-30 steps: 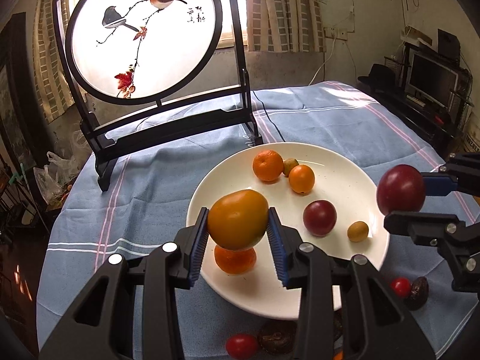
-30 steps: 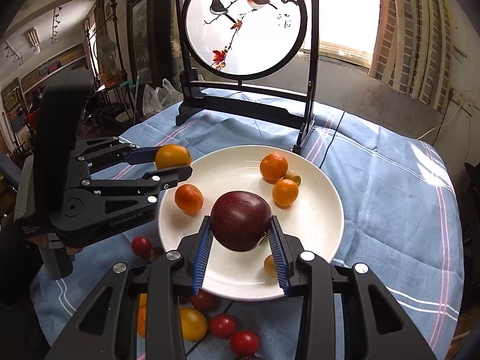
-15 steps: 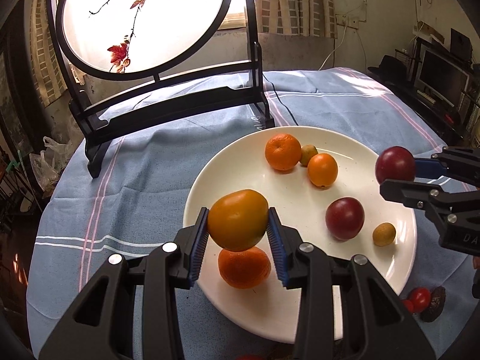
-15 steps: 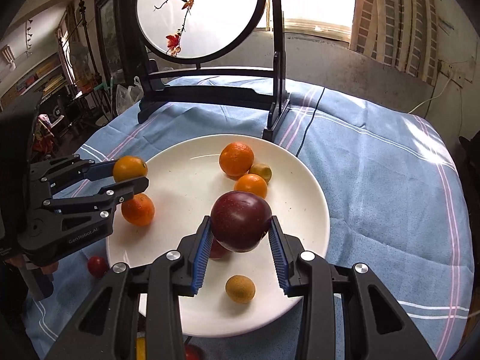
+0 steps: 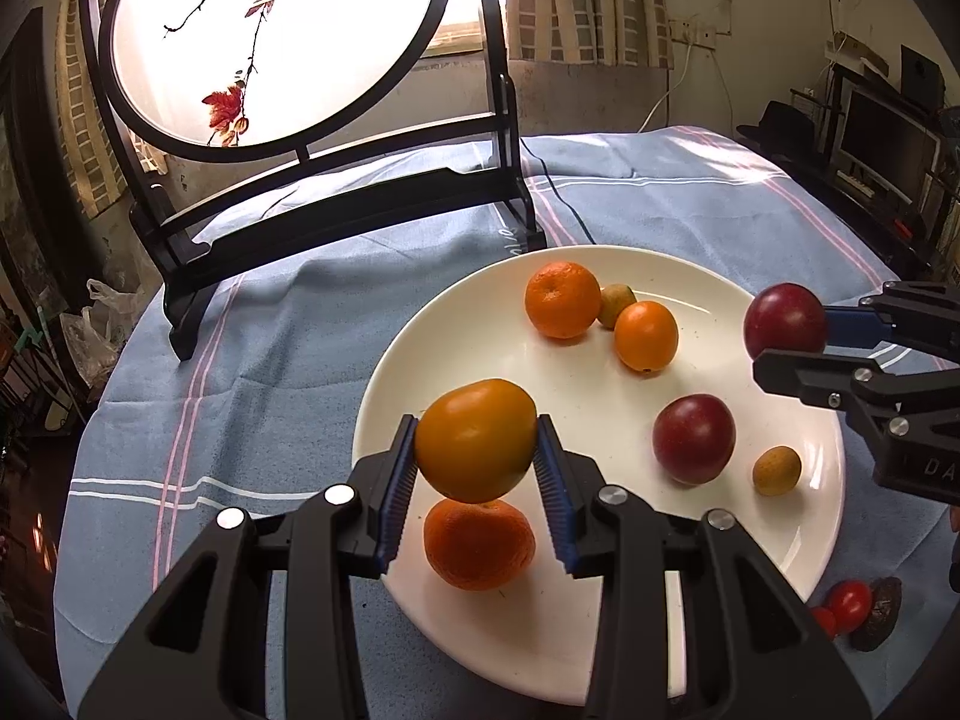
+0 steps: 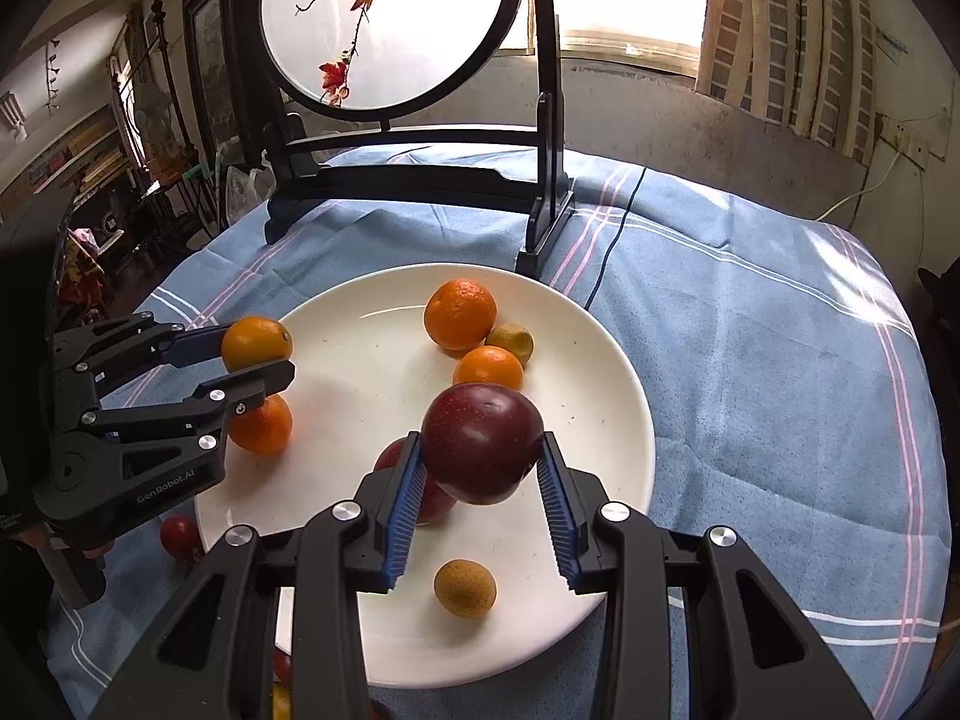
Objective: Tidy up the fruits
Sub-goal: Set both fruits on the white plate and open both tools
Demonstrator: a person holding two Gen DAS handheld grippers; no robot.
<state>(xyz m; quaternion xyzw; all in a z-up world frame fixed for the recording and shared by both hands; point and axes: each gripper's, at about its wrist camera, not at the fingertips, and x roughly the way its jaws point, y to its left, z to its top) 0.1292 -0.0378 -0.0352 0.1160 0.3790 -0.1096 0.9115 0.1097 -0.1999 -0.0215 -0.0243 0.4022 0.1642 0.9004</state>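
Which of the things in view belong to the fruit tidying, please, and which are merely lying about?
Part of the job:
- white plate and the fruit already on it
- orange-yellow fruit clamped in the left tool
- dark red fruit clamped in the right tool
- small red fruits on the cloth

Just lying about:
- round bird screen on its stand
- blue tablecloth

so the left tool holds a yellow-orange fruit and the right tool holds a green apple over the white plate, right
Not quite. The left tool does hold the yellow-orange fruit, but the right tool holds a dark red fruit, not a green apple, over the white plate, as the right wrist view shows.
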